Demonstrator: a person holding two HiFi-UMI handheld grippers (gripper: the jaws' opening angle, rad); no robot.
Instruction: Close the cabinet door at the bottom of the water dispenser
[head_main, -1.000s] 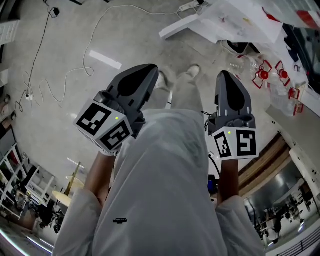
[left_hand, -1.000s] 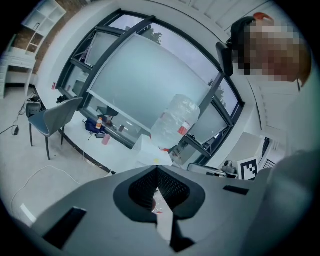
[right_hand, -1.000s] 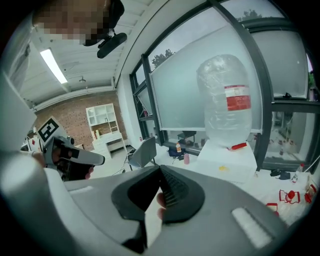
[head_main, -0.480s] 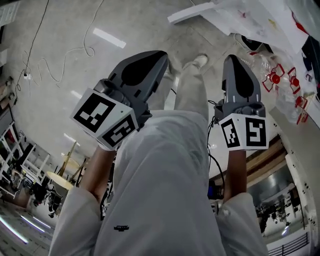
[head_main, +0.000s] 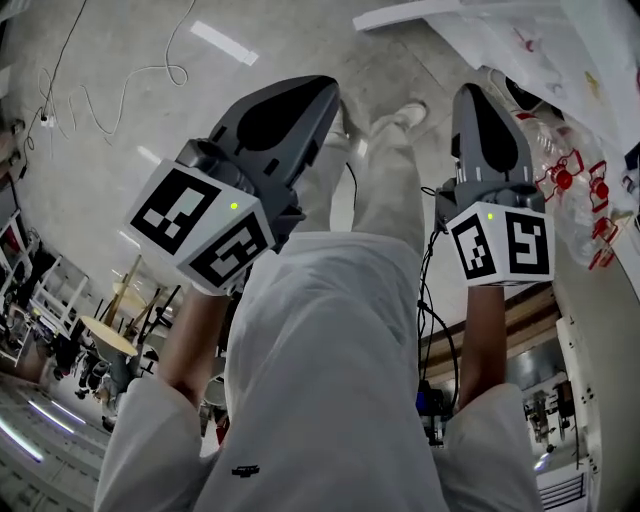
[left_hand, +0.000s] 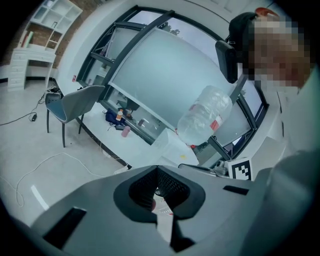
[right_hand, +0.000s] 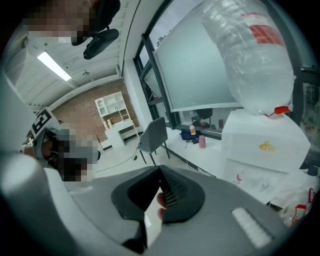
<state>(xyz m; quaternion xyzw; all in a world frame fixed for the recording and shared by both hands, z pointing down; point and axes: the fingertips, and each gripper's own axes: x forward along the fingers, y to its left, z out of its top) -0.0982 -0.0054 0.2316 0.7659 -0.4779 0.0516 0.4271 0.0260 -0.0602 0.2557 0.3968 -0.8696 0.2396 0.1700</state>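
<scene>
Both tools are held up at the chest, well apart from the target. The left hand-held gripper (left_hand: 157, 170) has its jaws narrow, tips together, and grips nothing. The right hand-held gripper (right_hand: 160, 171) is the same: tips touching and empty.

The water dispenser (right_hand: 262, 150) stands ahead by the window. It is a white boxy body with flat smooth panels and a clear crinkled plastic bottle (right_hand: 250, 55) upturned on top. The cabinet door is low on its front. The gripper bodies hide most of that part, so I can't tell how far it stands open.

Handling, as a judgement:
- The door is probably a thin, stiff, light panel on a side hinge that swings with little force.
- There is no need to grip it. Push with the closed jaw tips on the flat face near the free edge, away from the hinge.
- The smooth panel could let the tips slide, so press square on.
- Push gently so the top-heavy dispenser doesn't rock.

Elsewhere there is a grey moulded chair (left_hand: 70, 105) and a glossy pale floor (head_main: 120, 130) with a thin white cable (head_main: 110, 90).
</scene>
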